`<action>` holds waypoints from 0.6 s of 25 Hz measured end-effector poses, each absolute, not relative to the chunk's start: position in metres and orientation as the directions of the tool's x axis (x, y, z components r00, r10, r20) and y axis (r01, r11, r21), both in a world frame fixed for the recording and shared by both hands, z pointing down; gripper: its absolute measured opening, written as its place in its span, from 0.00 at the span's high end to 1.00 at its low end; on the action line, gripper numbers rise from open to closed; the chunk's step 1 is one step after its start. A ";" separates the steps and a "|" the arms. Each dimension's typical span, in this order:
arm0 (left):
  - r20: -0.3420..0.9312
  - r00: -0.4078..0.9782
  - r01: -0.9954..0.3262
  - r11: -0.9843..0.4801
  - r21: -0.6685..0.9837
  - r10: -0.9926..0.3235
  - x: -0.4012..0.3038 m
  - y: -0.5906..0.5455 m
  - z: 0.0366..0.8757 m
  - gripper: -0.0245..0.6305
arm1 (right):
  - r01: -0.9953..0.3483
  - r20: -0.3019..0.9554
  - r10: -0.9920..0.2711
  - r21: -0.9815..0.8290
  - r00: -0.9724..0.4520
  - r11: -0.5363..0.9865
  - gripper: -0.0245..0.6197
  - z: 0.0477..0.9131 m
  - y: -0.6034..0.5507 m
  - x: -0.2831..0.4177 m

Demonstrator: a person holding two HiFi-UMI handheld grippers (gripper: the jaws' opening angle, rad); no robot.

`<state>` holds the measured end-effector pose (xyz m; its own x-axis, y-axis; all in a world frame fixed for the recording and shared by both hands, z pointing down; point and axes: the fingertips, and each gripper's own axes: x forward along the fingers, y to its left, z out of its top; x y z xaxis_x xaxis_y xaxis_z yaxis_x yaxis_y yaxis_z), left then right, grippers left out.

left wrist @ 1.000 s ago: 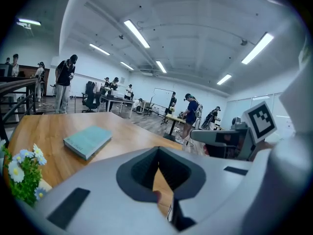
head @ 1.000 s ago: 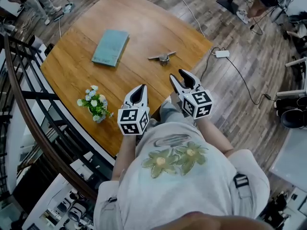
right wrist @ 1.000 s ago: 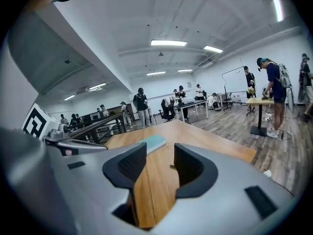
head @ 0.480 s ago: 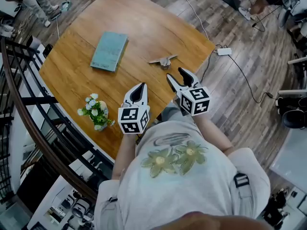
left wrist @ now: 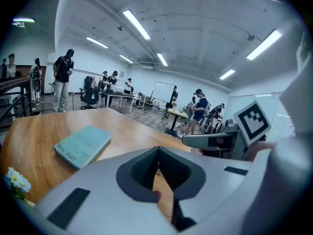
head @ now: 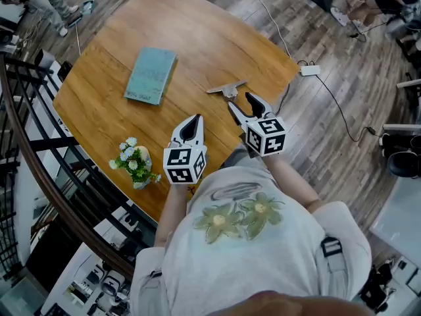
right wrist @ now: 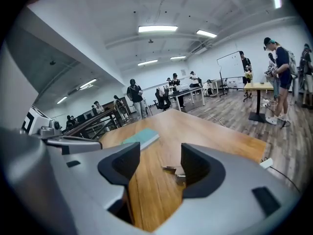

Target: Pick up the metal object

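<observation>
Metal object (head: 227, 89) lies on the table (head: 197, 35) near its right-hand edge, just past the tips of your right gripper (head: 241, 102). Its long bar runs across the gripper's line, roughly parallel to the line from one jaw tip to the other.

The right gripper is clearly the nearer one. Its jaws have just been opening and now stand wide, with nothing between them yet. In the right gripper view the metal object (right wrist: 175, 173) shows through the gap, close to the right-side jaw. That gripper points forward and somewhat down.

The left gripper (head: 192, 122) sits further back and left, jaws together and empty.

My read: shift slightly right, and likely roll the wrist so the jaws straddle the bar.
</observation>
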<state>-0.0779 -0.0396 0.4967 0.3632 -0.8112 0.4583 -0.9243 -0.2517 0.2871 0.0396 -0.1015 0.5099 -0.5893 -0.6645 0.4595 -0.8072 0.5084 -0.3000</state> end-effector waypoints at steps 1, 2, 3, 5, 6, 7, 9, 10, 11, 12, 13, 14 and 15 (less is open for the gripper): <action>0.462 0.364 -0.924 -0.251 0.288 -0.809 -0.079 -0.042 0.499 0.94 | -0.808 0.466 -0.661 -0.299 -0.588 0.507 0.58 0.513 -0.104 0.038; 0.466 0.364 -0.924 -0.250 0.290 -0.806 -0.080 -0.044 0.501 0.94 | -0.809 0.472 -0.659 -0.300 -0.586 0.505 0.58 0.516 -0.107 0.037; 0.470 0.365 -0.924 -0.249 0.291 -0.804 -0.081 -0.046 0.503 0.94 | -0.811 0.478 -0.656 -0.303 -0.584 0.501 0.58 0.519 -0.109 0.035; 0.480 0.364 -0.924 -0.244 0.295 -0.798 -0.084 -0.048 0.508 0.94 | -0.815 0.486 -0.655 -0.312 -0.578 0.488 0.58 0.524 -0.112 0.033; 0.486 0.364 -0.924 -0.241 0.297 -0.795 -0.085 -0.049 0.510 0.94 | -0.819 0.489 -0.657 -0.315 -0.574 0.480 0.58 0.527 -0.114 0.033; 0.491 0.364 -0.924 -0.239 0.299 -0.792 -0.086 -0.050 0.512 0.94 | -0.823 0.493 -0.659 -0.315 -0.568 0.473 0.58 0.529 -0.117 0.034; 0.500 0.364 -0.924 -0.236 0.302 -0.786 -0.086 -0.053 0.517 0.94 | -0.829 0.504 -0.658 -0.315 -0.559 0.463 0.58 0.535 -0.122 0.035; 0.506 0.365 -0.923 -0.234 0.305 -0.782 -0.087 -0.054 0.519 0.94 | -0.831 0.511 -0.655 -0.316 -0.556 0.458 0.58 0.538 -0.124 0.035; 0.512 0.366 -0.923 -0.232 0.308 -0.777 -0.087 -0.055 0.521 0.94 | -0.832 0.518 -0.652 -0.318 -0.554 0.454 0.58 0.540 -0.126 0.034; 0.516 0.368 -0.922 -0.230 0.313 -0.773 -0.088 -0.055 0.523 0.94 | -0.834 0.525 -0.648 -0.319 -0.552 0.451 0.58 0.543 -0.127 0.034; 0.519 0.371 -0.920 -0.229 0.317 -0.770 -0.088 -0.057 0.526 0.94 | -0.835 0.530 -0.646 -0.319 -0.549 0.449 0.58 0.547 -0.130 0.033; 0.521 0.373 -0.919 -0.230 0.320 -0.768 -0.088 -0.058 0.528 0.94 | -0.836 0.535 -0.644 -0.317 -0.548 0.448 0.58 0.550 -0.132 0.032; 0.522 0.376 -0.918 -0.230 0.322 -0.766 -0.088 -0.060 0.531 0.94 | -0.837 0.539 -0.641 -0.316 -0.546 0.447 0.58 0.554 -0.135 0.031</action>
